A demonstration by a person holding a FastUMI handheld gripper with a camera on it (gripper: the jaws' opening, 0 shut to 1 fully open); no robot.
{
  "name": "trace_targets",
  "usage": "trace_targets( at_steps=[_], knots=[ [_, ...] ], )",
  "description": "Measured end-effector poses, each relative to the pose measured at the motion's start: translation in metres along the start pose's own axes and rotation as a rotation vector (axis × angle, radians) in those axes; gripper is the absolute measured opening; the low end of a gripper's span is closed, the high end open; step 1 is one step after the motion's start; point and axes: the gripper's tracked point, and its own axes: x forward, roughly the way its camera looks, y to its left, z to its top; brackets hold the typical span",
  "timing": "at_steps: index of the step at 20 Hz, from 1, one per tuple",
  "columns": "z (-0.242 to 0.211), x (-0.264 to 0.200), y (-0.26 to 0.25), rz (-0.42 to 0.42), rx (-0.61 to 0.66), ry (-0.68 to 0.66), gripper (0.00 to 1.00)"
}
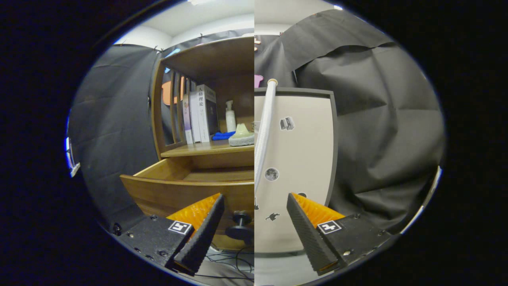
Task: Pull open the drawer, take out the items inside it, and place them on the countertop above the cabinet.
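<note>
Hovering in front of a wooden cabinet (pixel 198 119), the gripper (pixel 254 222) has its fingers spread apart with nothing between them. The drawer (pixel 186 190) stands pulled open just ahead of the left finger (pixel 202 234); its dark round knob (pixel 240 226) sits in the gap between the fingers, nearer the left one and untouched. What lies inside the drawer cannot be seen from this low angle.

On the countertop (pixel 206 149) above the drawer stand several upright books (pixel 200 115) — the spine lettering is too small to make out. Beside them are a white pump bottle (pixel 230 116), a blue cloth (pixel 222 136) and a pale green lump-shaped item (pixel 242 135) on a grey base.

The right half of the view shows a pale panel (pixel 305 159) with a dark frame — it carries small dark stickers, among them a round moon-like disc (pixel 271 174), a stack-of-books figure (pixel 287 123) and an animal shape (pixel 272 217). A white ribbed hose (pixel 264 131) runs down its left edge. Each finger mount bears a square black-and-white marker (pixel 180 227). Cables (pixel 234 258) trail on the floor below the drawer, and black cloth hangs behind everything.
</note>
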Motion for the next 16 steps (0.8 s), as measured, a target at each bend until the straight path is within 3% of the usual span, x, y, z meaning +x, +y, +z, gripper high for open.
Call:
trace_targets(
  at_steps=[6,16],
  knots=[
    [-0.002,0.003,-0.002,-0.035,-0.058,-0.010,1.00],
    [0.013,0.032,-0.004,-0.017,-0.062,0.005,1.00]
  ],
)
